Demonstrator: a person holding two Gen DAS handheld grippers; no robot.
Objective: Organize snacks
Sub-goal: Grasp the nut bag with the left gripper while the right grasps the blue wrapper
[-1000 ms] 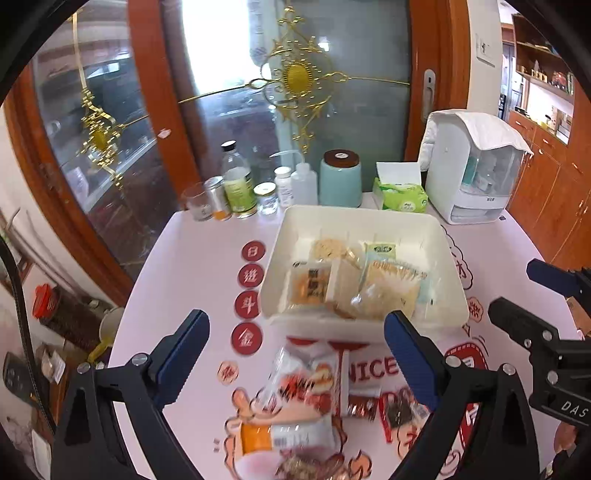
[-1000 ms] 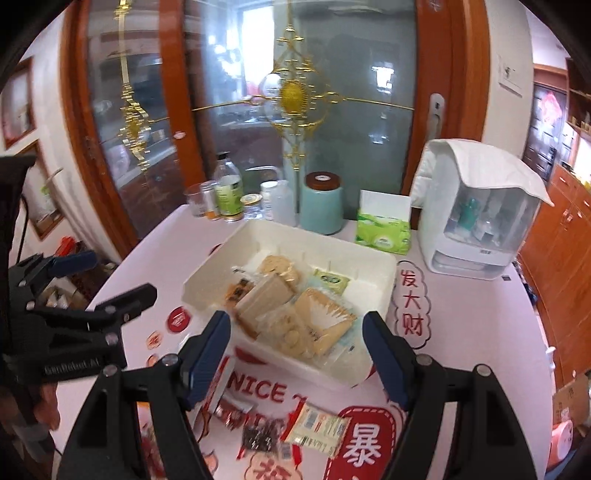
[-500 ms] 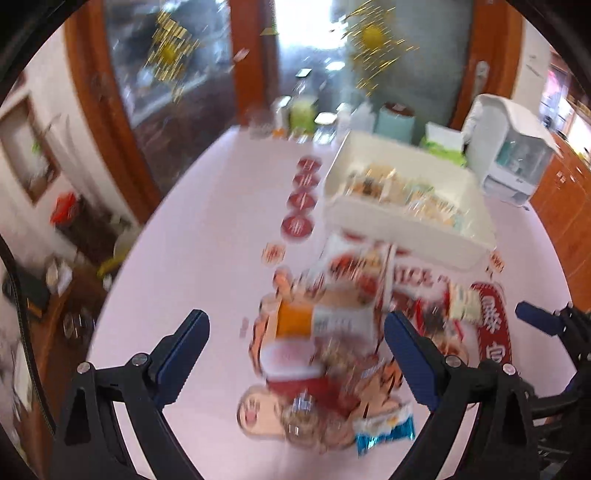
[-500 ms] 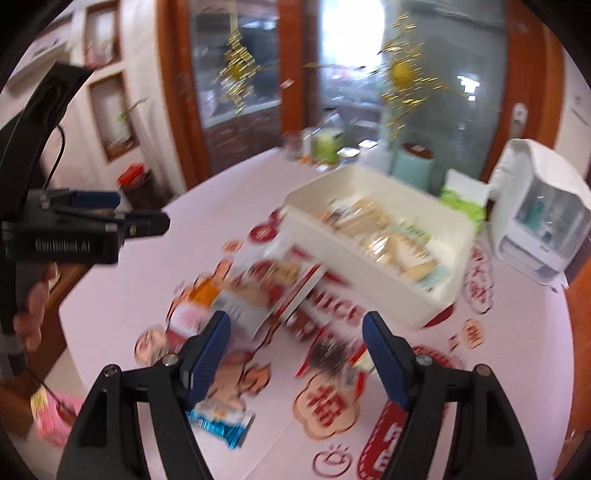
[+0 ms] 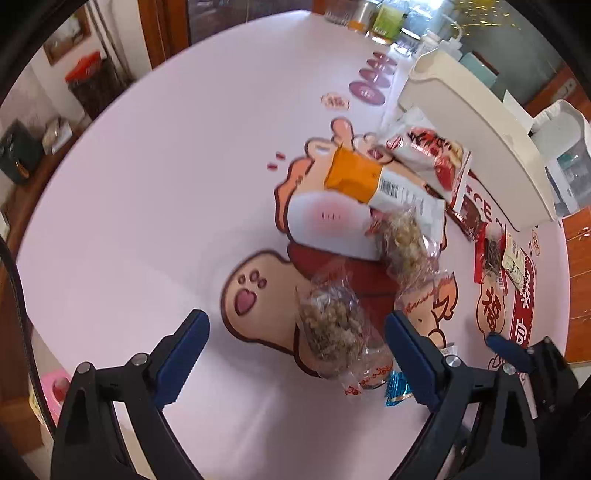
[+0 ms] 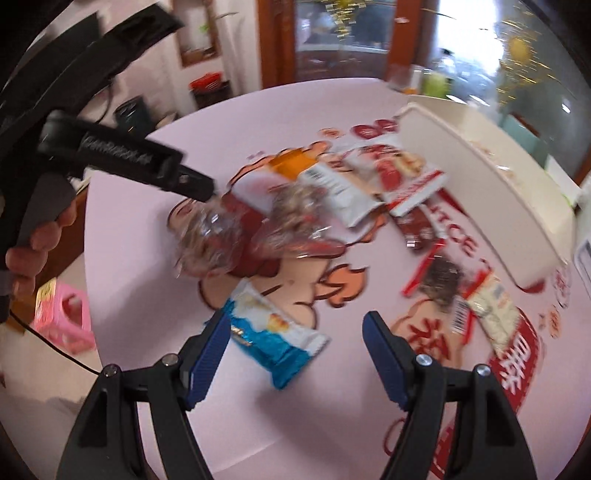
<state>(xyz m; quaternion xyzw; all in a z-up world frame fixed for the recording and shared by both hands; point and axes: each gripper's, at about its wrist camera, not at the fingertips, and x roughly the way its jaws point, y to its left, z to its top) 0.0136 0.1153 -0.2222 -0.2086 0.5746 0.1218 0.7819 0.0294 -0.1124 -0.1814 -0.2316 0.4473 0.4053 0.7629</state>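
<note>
My left gripper (image 5: 295, 326) is open and points steeply down over a clear bag of puffed snack (image 5: 332, 328), which lies between its fingers, nearer the right one. A second clear bag (image 5: 402, 240), an orange-and-white packet (image 5: 365, 181) and a red-and-white packet (image 5: 428, 151) lie beyond it. My right gripper (image 6: 295, 326) is open above a blue packet (image 6: 273, 343); its left finger is close to the packet's end. The white bin (image 6: 480, 177) stands behind the loose snacks. In the right wrist view the left gripper (image 6: 199, 188) hangs over the clear bag (image 6: 207, 240).
A dark snack packet (image 6: 439, 277) and a pale packet (image 6: 491, 310) lie near the bin's corner. Bottles and jars (image 5: 384, 14) line the far table edge. A white appliance (image 5: 565, 147) stands behind the bin. A pink stool (image 6: 62, 321) sits on the floor.
Both grippers dropped and tipped down from facing the bin to hovering close over the loose snacks, rolling as they came. Both stayed open.
</note>
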